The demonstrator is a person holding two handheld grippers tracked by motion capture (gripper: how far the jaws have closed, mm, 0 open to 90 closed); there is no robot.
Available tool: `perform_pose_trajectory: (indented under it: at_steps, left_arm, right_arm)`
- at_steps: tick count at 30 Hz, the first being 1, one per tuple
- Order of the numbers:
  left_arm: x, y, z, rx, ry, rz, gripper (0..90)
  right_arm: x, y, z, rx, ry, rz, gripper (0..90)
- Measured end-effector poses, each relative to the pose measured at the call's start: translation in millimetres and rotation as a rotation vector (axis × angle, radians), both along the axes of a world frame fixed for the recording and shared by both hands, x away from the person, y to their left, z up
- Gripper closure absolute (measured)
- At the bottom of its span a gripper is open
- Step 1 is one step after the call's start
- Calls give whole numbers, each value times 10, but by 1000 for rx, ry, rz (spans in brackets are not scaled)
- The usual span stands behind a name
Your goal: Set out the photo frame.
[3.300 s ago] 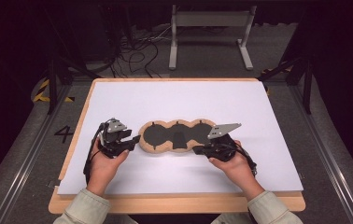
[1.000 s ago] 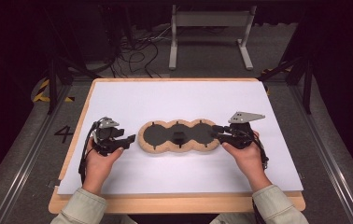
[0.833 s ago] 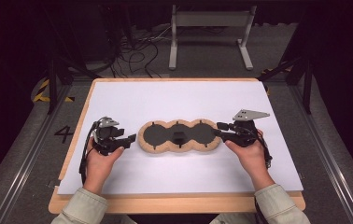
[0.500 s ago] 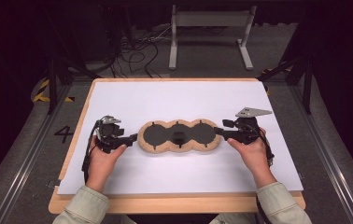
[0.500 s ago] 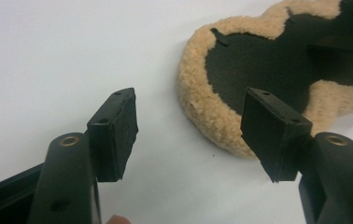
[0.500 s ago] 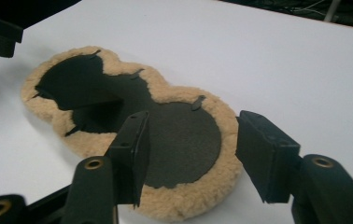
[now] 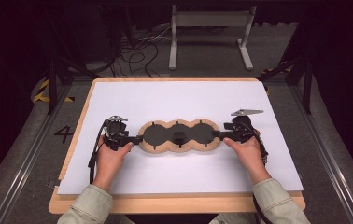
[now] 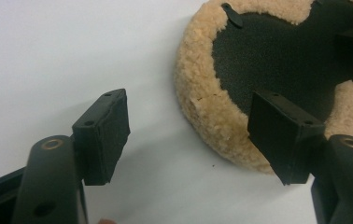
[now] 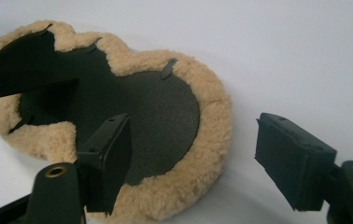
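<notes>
On the white surface (image 7: 179,100), which sits on a wooden board (image 7: 174,203) with a pale edge showing along the front and left, lies a three-lobed fleece pad (image 7: 180,136): tan woolly rim, black inner face turned up. It rests flat, a little nearer the person's side than the middle, with its long axis running left to right.

The left tool (image 7: 135,139) sits at the pad's left end, held low over the surface. In the left gripper view its jaws have just been opening and stand spread; one pad (image 8: 105,133) hangs over bare white, the other over the woolly rim (image 8: 202,100), neither pressing on it. The right tool (image 7: 217,134) mirrors it at the pad's right end. Its jaws too have just been opening and are wide apart in the right gripper view, one above the black face (image 9: 165,112) and one over plain white, with the rim between them but not pinched. A grey three-cornered plate (image 7: 246,112) rides on top of it.

Beyond the surface the room is dim: a grey floor (image 7: 212,58), a tangle of black cables (image 7: 139,51), a light metal stand (image 7: 210,21) with two legs, and yellow-and-black tape (image 7: 41,91) at the left. A painted "4" (image 7: 64,134) marks the floor beside the board.
</notes>
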State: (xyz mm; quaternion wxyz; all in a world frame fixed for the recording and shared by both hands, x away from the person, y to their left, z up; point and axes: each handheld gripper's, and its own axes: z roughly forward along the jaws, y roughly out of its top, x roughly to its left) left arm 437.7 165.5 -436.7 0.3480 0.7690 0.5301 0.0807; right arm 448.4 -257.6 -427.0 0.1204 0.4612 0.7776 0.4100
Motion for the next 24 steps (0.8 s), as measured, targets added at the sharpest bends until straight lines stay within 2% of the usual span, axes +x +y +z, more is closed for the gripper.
perform_pose_trajectory:
  at_steps: [7,11,12,13,17,18,21,24]
  left_arm:
    - [36,-59,-52,-9,19,3,267]
    - [70,-66,-83,-58,54,-13,259]
    - [70,-66,-83,-58,54,-13,251]
    - [79,-77,-104,-85,76,-27,244]
    - [88,-111,-132,-112,98,-53,218]
    - [87,-125,-131,-104,93,-60,218]
    - [84,-159,-133,-120,105,-85,247]
    - [83,-200,-127,-109,105,-79,237]
  right_arm:
    - [53,79,-87,-4,33,2,243]
    - [70,114,-157,6,66,7,226]
    - [70,114,-157,6,66,7,226]
    - [70,138,-178,5,77,13,219]
    - [67,175,-202,10,89,34,187]
    - [67,175,-202,10,89,34,187]
    - [70,173,-204,13,106,40,183]
    - [79,149,-219,32,134,43,174]
